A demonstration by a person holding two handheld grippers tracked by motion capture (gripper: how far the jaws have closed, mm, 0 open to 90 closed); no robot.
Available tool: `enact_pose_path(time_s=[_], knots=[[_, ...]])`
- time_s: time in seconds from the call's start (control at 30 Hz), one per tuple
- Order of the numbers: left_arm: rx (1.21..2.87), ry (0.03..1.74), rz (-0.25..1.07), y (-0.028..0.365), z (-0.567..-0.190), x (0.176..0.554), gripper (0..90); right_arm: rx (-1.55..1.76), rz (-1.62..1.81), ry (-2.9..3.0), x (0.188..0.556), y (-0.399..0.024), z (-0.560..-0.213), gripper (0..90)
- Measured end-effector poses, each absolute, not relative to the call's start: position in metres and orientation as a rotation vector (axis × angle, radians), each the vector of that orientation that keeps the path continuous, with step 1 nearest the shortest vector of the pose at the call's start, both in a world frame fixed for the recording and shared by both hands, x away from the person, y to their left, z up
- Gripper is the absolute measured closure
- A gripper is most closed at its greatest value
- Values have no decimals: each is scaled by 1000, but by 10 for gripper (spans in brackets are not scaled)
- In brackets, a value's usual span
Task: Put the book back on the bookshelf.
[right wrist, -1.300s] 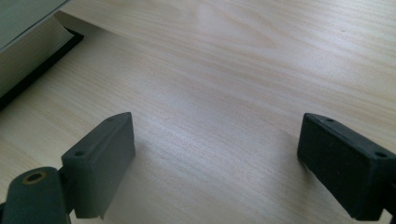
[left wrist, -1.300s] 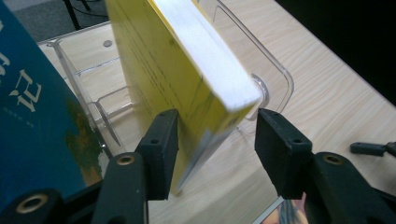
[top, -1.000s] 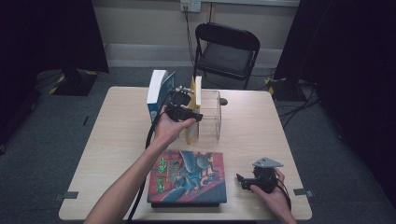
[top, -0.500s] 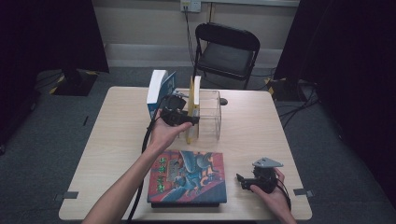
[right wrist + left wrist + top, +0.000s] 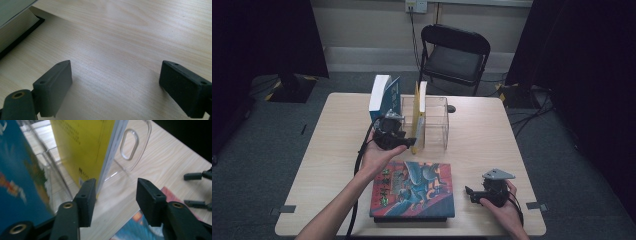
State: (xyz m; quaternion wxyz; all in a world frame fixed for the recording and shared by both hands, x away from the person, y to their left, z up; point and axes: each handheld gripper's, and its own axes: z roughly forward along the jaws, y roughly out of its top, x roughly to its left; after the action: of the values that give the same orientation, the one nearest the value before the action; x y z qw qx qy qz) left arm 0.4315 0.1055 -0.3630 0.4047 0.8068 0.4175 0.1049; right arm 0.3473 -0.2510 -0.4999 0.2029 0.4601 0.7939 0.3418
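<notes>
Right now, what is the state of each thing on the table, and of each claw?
Yellow book: upright in the rack, not gripped.
Blue book: upright, left of the rack.
Clear rack: upright on the table.
Picture book: flat, closed, cover up.
Left claw: open at the yellow book's lower edge, jaws just closing a little, nothing pinched.
Right claw: open, empty, low over the table.

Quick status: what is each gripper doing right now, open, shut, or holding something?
Left gripper: open, jaws just closing a little, one pad beside the yellow book, not clamped on it.
Right gripper: open, nothing between its jaws, over the table.
</notes>
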Motion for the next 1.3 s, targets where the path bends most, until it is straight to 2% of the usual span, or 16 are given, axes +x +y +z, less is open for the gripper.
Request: enact_pose_path(time_s=[0.07,0.2,0.53,0.7,0.87,1.0,1.3], knots=[[2037,1042,264,113,-366,425,557,1290,951,2215,347,-250,-499,121],[2034,1036,252,128,-379,411,635,1299,973,2258,345,-248,-494,211],[2050,1057,231,165,-410,380,700,1205,1146,2211,340,-233,-463,277],[2028,1091,233,182,-424,362,696,1128,1237,2208,348,-212,-442,280],[2000,1143,230,199,-436,352,651,1039,1270,2237,362,-178,-429,262],[1960,1173,152,208,-444,353,588,997,1256,2293,374,-153,-437,253],[2005,1136,178,198,-445,350,592,994,1230,2375,394,-133,-456,216]])
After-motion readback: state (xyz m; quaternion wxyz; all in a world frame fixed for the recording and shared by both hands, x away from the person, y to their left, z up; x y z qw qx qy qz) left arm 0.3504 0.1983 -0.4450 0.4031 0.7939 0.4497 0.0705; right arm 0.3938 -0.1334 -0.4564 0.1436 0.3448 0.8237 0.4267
